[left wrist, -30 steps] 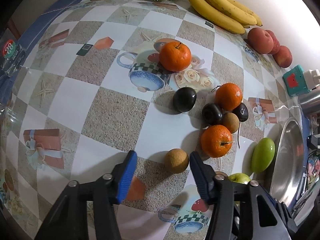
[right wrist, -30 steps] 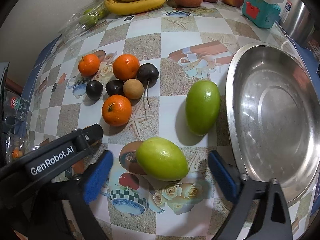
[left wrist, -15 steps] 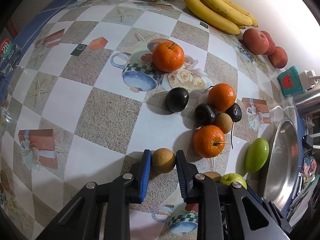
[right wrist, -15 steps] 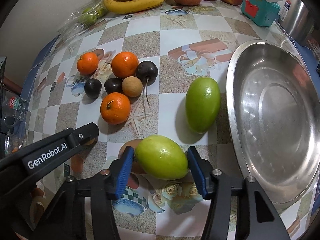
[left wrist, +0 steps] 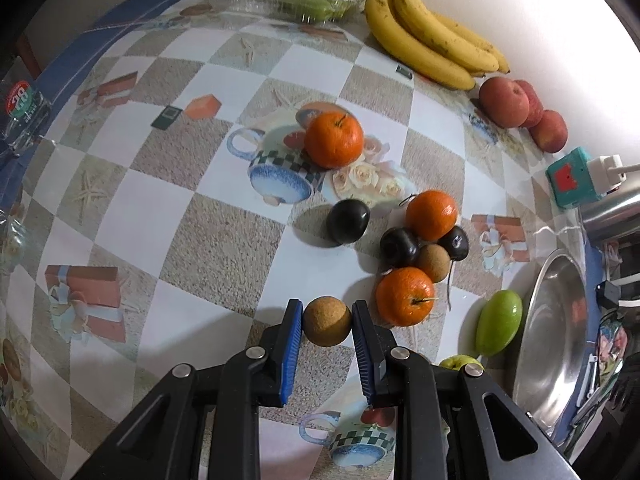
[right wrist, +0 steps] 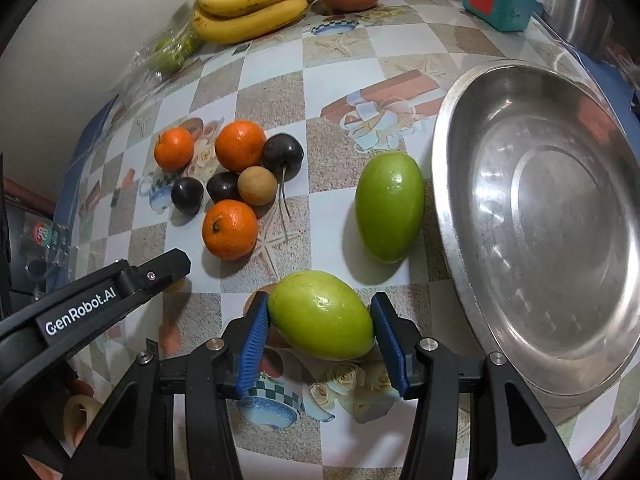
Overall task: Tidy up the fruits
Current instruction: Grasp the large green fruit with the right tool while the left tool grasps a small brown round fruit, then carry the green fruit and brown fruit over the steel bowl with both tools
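Note:
My left gripper (left wrist: 327, 320) is shut on a small round brown fruit (left wrist: 327, 326), just left of the near orange (left wrist: 405, 296). My right gripper (right wrist: 320, 316) is shut on a green oval fruit (right wrist: 322, 314), close to the steel bowl (right wrist: 448, 184). A second green fruit (right wrist: 390, 206) lies beside the bowl's left rim. A cluster of three oranges (right wrist: 240, 145), dark plums (right wrist: 282, 153) and another brown fruit (right wrist: 257, 185) sits mid-table. The left gripper's arm (right wrist: 100, 300) shows at the left of the right wrist view.
Bananas (left wrist: 428, 46) and peaches (left wrist: 504, 102) lie along the back wall, with a clear bag of green fruit (left wrist: 304, 0) to their left. A teal box with a white plug (left wrist: 572, 180) and a steel pot (left wrist: 612, 216) stand at the right.
Both grippers were wide open a second ago and have closed, the left onto the brown fruit, the right onto the green fruit. Both fruits now look slightly raised.

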Demonstrator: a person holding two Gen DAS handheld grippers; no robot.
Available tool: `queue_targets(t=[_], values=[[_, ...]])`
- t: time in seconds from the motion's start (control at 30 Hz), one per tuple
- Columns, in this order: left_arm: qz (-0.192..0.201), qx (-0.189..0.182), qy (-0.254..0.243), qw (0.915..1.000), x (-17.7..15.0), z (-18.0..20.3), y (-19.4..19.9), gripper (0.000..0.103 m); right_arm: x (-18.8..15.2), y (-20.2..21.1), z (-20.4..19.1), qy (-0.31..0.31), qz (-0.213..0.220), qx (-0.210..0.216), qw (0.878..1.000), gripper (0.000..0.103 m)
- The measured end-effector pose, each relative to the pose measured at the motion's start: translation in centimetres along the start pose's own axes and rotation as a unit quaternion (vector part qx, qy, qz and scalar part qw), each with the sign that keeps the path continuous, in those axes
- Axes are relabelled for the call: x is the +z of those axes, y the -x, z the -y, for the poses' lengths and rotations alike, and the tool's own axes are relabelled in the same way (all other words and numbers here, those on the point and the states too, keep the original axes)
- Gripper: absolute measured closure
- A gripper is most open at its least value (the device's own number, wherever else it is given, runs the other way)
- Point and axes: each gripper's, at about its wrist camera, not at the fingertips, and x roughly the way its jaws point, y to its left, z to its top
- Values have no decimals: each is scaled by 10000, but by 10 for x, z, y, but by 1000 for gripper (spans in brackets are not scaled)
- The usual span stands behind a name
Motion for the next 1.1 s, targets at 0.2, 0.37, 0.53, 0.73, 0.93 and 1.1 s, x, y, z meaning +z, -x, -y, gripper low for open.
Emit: queue_targets(t=[0.2, 0.37, 0.53, 0.73, 0.93, 1.1], values=[[267, -132, 34, 9995, 3, 0, 20, 76, 2, 25, 4, -103, 334, 239, 9991, 50], [577, -221, -115, 9980, 1, 11, 42, 76, 4, 49, 5, -139, 687, 299, 9971, 50], [615, -280, -265, 9974, -2, 23, 46, 76, 5, 58, 15, -267, 775, 272, 9963, 50], [506, -520, -535, 9959, -9, 47, 42, 76, 4, 54, 42, -687, 755, 144, 9947, 50], [491, -554, -932, 9929, -21, 75, 41, 76, 2, 63, 75, -1164, 879, -23, 9893, 50], [472, -528, -1232, 9899, -30, 96, 34, 76, -1, 66, 106, -1671, 933, -163, 9814, 50]])
